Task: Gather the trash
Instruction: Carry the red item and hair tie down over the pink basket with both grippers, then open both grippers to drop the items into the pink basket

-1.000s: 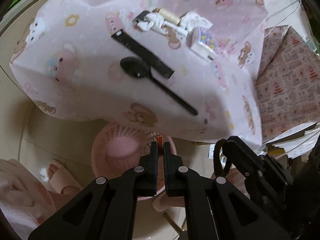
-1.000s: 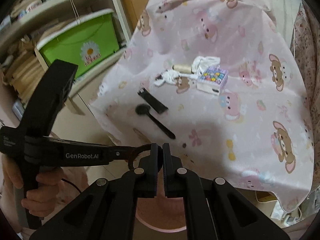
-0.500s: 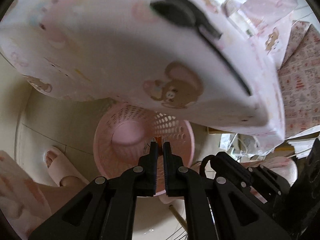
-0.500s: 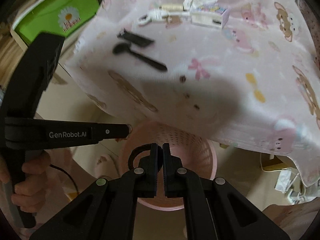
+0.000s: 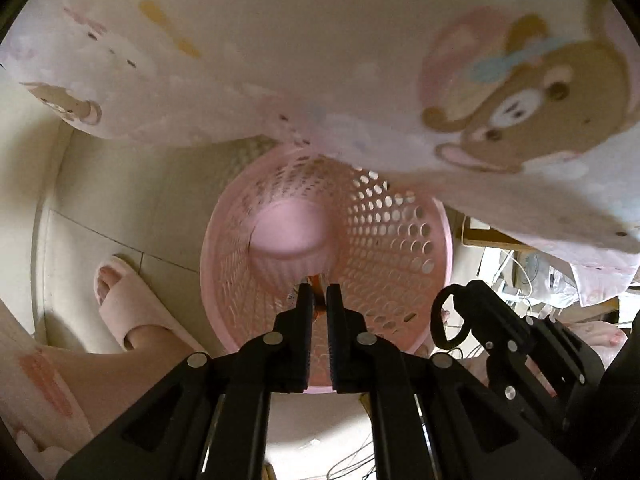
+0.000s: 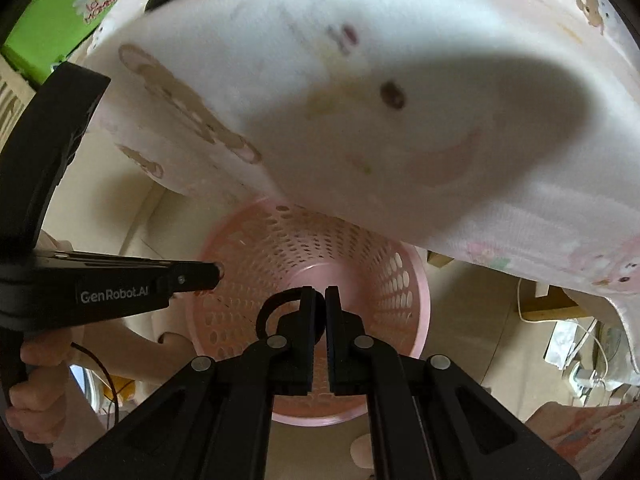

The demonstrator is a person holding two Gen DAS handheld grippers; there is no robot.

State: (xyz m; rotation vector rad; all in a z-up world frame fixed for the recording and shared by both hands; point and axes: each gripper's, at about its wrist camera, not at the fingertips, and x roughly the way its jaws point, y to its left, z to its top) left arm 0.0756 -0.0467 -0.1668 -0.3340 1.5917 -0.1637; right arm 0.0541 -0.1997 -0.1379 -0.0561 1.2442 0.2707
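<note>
Below the hanging edge of the pink printed tablecloth (image 5: pixel 320 64), at the centre of both wrist views, sat the pink perforated basket (image 5: pixel 400 240), its floor looking bare. We held the left gripper (image 5: pixel 319 300) over its mouth with the jaws clenched on a small orange-brown scrap (image 5: pixel 317 286), too hidden to identify. The right gripper (image 6: pixel 319 300) was clamped on a dark ring-shaped piece (image 6: pixel 276 306) curling out to the left of its tips. To do this drop well, we judged we should keep both tips inside the rim, clear of the cloth and of each other, then release one at a time and check that each piece fell free. The only clear writing was "GenRobot.AI" on the left gripper's side, at the left of the right wrist view; lettering under the daisy on the green box (image 6: pixel 60 20) at upper left was too blurred to read.
</note>
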